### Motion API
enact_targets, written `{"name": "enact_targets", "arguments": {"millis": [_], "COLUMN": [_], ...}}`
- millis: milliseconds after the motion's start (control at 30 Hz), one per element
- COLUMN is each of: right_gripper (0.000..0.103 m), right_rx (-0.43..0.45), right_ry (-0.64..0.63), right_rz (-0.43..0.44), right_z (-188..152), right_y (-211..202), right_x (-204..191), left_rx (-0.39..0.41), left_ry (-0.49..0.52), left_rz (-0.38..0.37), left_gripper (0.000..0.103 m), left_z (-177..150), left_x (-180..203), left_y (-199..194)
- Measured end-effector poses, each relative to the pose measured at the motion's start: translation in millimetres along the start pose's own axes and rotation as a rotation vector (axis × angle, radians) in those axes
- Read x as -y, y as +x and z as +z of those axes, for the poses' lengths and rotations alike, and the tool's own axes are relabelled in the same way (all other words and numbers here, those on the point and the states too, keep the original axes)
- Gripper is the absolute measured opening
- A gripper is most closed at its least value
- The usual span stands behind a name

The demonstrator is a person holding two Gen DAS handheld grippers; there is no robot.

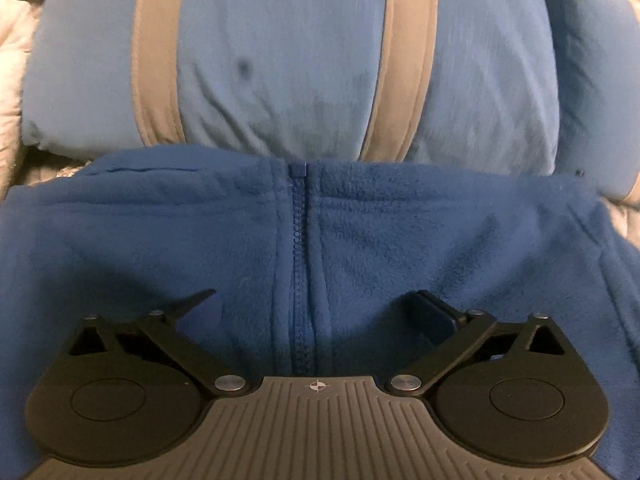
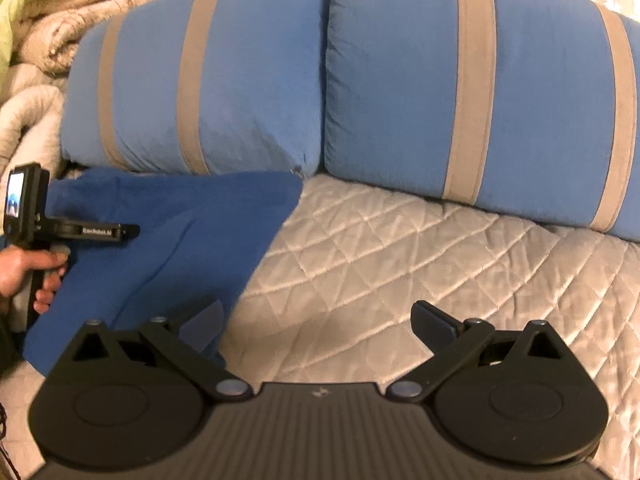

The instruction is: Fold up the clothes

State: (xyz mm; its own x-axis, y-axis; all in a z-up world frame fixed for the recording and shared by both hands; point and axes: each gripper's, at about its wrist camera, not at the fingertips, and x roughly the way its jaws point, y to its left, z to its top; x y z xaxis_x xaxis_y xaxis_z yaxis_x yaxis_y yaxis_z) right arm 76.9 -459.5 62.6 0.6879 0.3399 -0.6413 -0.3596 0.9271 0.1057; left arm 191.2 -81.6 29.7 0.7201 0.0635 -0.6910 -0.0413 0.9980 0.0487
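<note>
A dark blue fleece jacket (image 1: pixel 400 248) lies folded on the bed, its zipper (image 1: pixel 302 264) running down the middle. My left gripper (image 1: pixel 316 304) hovers open just above it, fingers on either side of the zipper, holding nothing. From the right wrist view the same fleece jacket (image 2: pixel 168 240) lies at the left, with the left gripper (image 2: pixel 100 232) over it, held by a hand (image 2: pixel 24 272). My right gripper (image 2: pixel 320 320) stands open over the quilt beside the fleece's right edge; its left finger (image 2: pixel 204 324) overlaps the cloth's edge.
Two light blue pillows with grey stripes (image 2: pixel 224 80) (image 2: pixel 500 88) lean at the head of the bed, just behind the fleece. The grey quilted bedspread (image 2: pixel 420 264) extends to the right. Rolled beige and green blankets (image 2: pixel 48 20) pile at the far left.
</note>
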Motion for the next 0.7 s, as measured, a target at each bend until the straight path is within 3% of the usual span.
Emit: {"name": "enact_targets", "arguments": {"millis": [133,533,700], "right_gripper": [0.103,0.103,0.103], "right_rx": [-0.039,-0.203,-0.288], "right_ry": [0.011,0.073,0.136], "right_rz": [-0.013,-0.086,-0.074], "right_z": [-1.8,-21.9,-34.7], "right_y": [5.8,27.2,30.8], "right_x": [3.2,30.4,48.8], "left_rx": [-0.022,0.019,0.000], "left_ry": [0.005,0.034,-0.024], "left_rz": [0.008,0.069,0.093], "left_gripper": [0.103,0.103,0.103], "left_z": [2.9,-3.9,-5.6], "left_x": [0.6,13.3,7.8], "left_y": [5.0,-12.2,-32.1]}}
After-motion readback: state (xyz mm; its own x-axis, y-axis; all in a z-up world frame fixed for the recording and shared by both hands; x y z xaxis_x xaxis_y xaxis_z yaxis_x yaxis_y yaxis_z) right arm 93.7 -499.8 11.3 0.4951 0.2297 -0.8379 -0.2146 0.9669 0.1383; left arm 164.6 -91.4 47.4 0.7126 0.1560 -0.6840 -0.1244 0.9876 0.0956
